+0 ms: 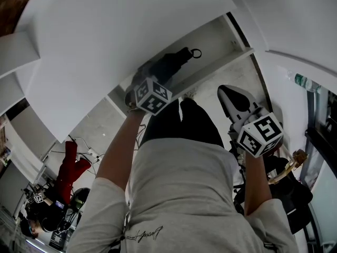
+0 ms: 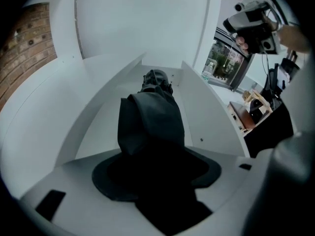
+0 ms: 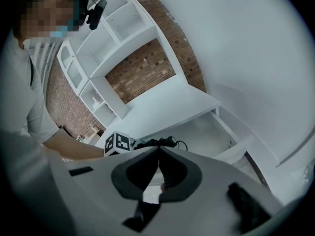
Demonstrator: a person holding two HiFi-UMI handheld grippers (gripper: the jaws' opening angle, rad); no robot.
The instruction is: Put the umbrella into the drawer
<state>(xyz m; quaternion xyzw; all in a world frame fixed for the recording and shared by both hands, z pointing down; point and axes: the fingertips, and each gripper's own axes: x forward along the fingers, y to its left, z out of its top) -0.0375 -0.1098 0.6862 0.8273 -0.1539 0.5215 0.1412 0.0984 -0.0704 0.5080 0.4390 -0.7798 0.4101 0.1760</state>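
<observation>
A folded black umbrella (image 1: pixel 171 65) lies lengthwise in the open white drawer (image 1: pixel 221 36), its handle loop pointing to the drawer's right end. My left gripper (image 1: pixel 150 78) reaches down into the drawer and is shut on the umbrella. In the left gripper view the dark fabric (image 2: pixel 152 117) fills the space between the jaws and runs ahead along the drawer floor between the drawer walls (image 2: pixel 197 112). My right gripper (image 1: pixel 227 91) hangs in front of the drawer, to the right, jaws shut with nothing in them. Its closed tips (image 3: pixel 158 149) point at the drawer (image 3: pixel 206 132) and the umbrella (image 3: pixel 157 142).
A broad white cabinet top (image 1: pixel 105 46) overhangs the drawer. A brick wall with white shelves (image 3: pixel 142 68) stands to the left. On the floor are a red object with cables (image 1: pixel 71 167) at the left and a black bag (image 1: pixel 295 194) at the right.
</observation>
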